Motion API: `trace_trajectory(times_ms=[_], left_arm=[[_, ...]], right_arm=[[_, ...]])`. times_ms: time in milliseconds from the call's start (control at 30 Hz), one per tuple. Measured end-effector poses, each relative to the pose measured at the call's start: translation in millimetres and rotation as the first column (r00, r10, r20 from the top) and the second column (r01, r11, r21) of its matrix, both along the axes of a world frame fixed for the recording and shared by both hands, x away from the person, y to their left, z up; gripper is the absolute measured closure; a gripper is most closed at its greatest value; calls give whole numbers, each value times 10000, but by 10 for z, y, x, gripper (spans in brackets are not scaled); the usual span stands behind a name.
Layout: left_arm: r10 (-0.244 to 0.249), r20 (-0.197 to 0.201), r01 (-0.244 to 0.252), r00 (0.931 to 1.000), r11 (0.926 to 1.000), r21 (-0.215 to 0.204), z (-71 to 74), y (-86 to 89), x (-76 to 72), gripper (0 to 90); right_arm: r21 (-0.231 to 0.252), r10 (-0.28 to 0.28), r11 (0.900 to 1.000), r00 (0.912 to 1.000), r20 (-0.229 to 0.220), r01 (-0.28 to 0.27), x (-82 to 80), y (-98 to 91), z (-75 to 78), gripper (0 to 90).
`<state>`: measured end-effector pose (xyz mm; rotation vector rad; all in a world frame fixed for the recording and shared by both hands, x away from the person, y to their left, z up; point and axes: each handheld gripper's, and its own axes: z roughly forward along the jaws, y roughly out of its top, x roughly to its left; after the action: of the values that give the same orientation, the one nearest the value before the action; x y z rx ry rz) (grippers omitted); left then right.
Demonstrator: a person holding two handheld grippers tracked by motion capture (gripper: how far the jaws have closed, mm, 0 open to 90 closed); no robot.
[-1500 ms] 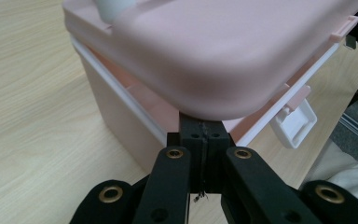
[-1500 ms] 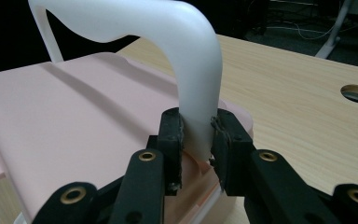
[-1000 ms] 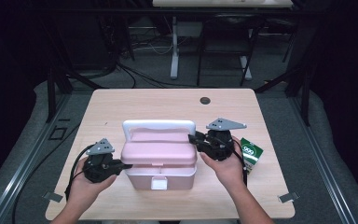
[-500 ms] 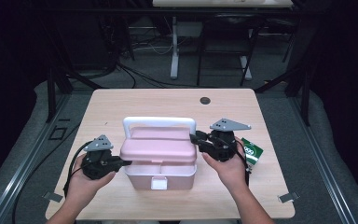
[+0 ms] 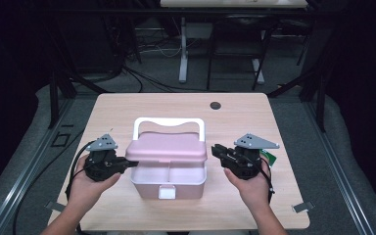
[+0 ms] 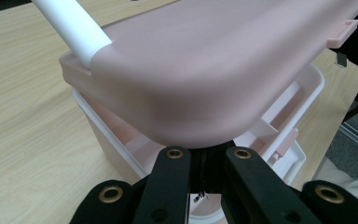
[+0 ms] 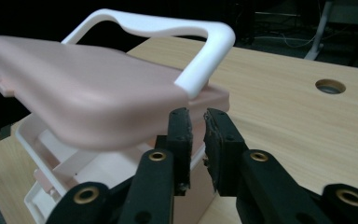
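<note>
A pink box [image 5: 169,183] with a white handle [image 5: 169,121] stands mid-table, its lid [image 5: 169,147] tilted up over the open base. My left gripper [image 5: 129,162] is shut, its tips tucked under the lid's left edge. From the left gripper view, the lid [image 6: 205,70] covers the tips of the left gripper [image 6: 207,151], so I cannot tell whether they pinch its rim. My right gripper [image 5: 215,149] hangs just off the lid's right edge. Its jaws have just been closing to a narrow gap with nothing between them. The right gripper [image 7: 196,116] points at the lid [image 7: 84,88] and handle [image 7: 168,28].
The wooden table [image 5: 176,105] has a round cable hole [image 5: 215,105] at the back. A small green packet [image 5: 271,157] lies by my right hand. The box's inner compartments [image 6: 279,126] show under the lid. Dark floor and desk legs lie beyond.
My right gripper has drawn back to the right, off the lid's edge, and its jaws have narrowed. The left gripper and the raised lid have stayed where they were.
</note>
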<state>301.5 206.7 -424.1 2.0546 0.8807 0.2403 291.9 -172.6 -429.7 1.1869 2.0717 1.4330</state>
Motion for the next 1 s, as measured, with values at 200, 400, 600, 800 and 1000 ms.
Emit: trace_trajectory(times_ms=[200, 400, 600, 800, 1000], left_arm=[[59, 59, -59, 10000, 10000, -41, 62, -2, 40, 900], [90, 99, -89, 9999, 9999, -87, 111, -3, 76, 900], [134, 146, -133, 9998, 9999, -108, 153, -7, 106, 900], [182, 169, -179, 9997, 9998, -126, 176, -8, 127, 900], [231, 176, -227, 9996, 9995, -209, 207, -10, 158, 900]], right_arm=[[-188, 222, 9996, 9992, -323, -228, -25, 45, -150, 854], [-452, 348, 9983, 9988, -352, -363, -46, 135, -212, 864], [-587, 560, 9966, 9980, -297, -577, -74, 218, -246, 873], [-768, 624, 9950, 9978, -241, -640, -96, 274, -261, 880], [-617, 987, 9930, 9947, -292, -1004, -105, 322, -289, 884]])
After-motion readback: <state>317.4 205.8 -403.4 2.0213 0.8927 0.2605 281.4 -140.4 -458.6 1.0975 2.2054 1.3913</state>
